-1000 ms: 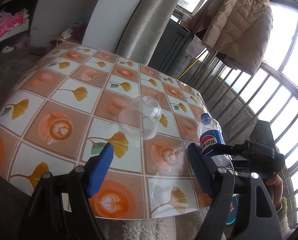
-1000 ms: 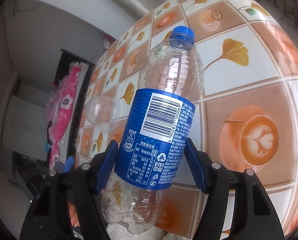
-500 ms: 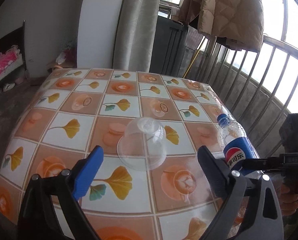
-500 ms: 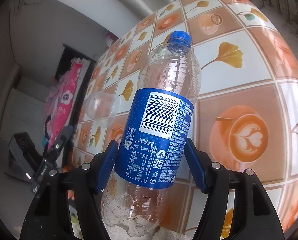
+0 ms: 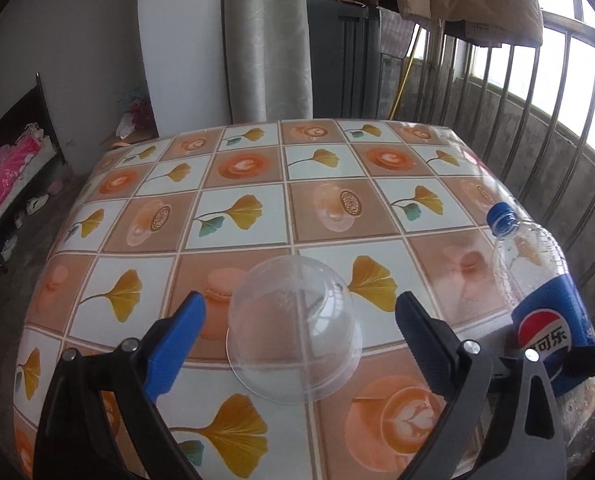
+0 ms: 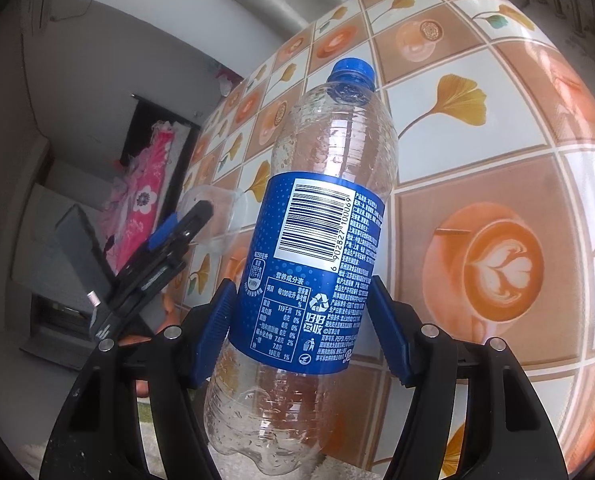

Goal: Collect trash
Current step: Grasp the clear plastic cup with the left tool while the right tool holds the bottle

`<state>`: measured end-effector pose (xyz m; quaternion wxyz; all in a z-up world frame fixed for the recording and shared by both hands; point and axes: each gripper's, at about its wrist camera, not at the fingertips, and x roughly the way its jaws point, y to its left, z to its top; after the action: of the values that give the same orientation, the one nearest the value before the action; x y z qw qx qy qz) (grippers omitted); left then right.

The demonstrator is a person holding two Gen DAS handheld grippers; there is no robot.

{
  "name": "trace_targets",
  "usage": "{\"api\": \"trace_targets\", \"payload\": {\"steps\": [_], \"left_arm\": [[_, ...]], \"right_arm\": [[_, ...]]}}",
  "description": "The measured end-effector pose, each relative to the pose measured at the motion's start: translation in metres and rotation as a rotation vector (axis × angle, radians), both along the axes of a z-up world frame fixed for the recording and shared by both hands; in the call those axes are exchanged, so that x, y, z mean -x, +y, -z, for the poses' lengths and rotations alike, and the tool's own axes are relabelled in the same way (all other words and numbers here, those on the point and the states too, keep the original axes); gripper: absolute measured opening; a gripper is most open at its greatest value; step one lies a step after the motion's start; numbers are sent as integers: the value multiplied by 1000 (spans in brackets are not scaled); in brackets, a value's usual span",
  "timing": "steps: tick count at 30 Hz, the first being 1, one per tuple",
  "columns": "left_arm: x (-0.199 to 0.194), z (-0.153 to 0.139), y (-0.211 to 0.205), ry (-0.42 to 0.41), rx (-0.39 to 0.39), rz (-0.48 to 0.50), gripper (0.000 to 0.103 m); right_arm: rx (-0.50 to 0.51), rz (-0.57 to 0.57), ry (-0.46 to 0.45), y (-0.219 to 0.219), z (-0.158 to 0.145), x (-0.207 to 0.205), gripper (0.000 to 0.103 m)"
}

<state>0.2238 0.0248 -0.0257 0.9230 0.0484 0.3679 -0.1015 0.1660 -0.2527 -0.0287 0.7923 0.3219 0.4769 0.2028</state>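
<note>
The left tongs (image 5: 297,332) stand wide apart over the worktop (image 5: 241,168), a blue pad on either side of the clear cup (image 5: 295,330), neither pad touching it. The cup sits upside down between them, rim on the worktop, closed end up, its axis upright. To take it well, I would say the left tongs should sink lower so the pads meet the wall partway down, then close gently; thin plastic like this probably buckles or squirts out under a hard squeeze, and a grip near the domed top may slip.

The right tongs (image 6: 297,332) are clamped on the bottle (image 6: 317,248), pads on the blue label. It hangs off the worktop's near edge, to the right of the left tongs, long axis running forward along the fingers, cap (image 6: 353,72) pointing away and tilted up, base toward the hand.
</note>
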Motion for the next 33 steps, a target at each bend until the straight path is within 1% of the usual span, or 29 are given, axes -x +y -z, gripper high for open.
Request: {"api": "trace_targets", "payload": {"steps": [2,4,7,9,10,11,16,19,23,26,28,31,33], "left_arm": [[-4,3,-3,-4,-27,-20,93],[-6,5,-6,3,-34,-20,93],[-7,9,-7,21,-24,-5,81],[-6,10,-10,26,-39,-6,76],[-5,10,-10,23,-45,3,70],[-3,10,-11,21,-55,12,67],[10,9,-12,36,-48,43,66],[30,6,-15,57,-32,82,66],[65,0,-20,107,42,149,66],[86,-2,-27,127,91,188,67],[97,-2,-32,121,91,195,67],[103,2,-38,100,70,188,67],[103,5,-39,111,68,177,68]], "right_arm": [[1,-4,2,0,-1,0,62],[1,-15,5,0,-1,0,62],[0,-29,7,1,-2,0,62],[-10,-41,6,2,-1,0,62],[-21,-44,8,2,0,0,62],[-30,-46,13,1,1,0,61],[-27,-65,27,-1,-1,3,61],[16,-82,29,-5,-6,10,61],[66,-90,41,-16,-11,23,62],[122,-80,46,-21,-16,32,62],[151,-62,46,-22,-19,36,63],[170,-34,45,-18,-21,37,64],[173,-17,42,-16,-20,36,65]]}}
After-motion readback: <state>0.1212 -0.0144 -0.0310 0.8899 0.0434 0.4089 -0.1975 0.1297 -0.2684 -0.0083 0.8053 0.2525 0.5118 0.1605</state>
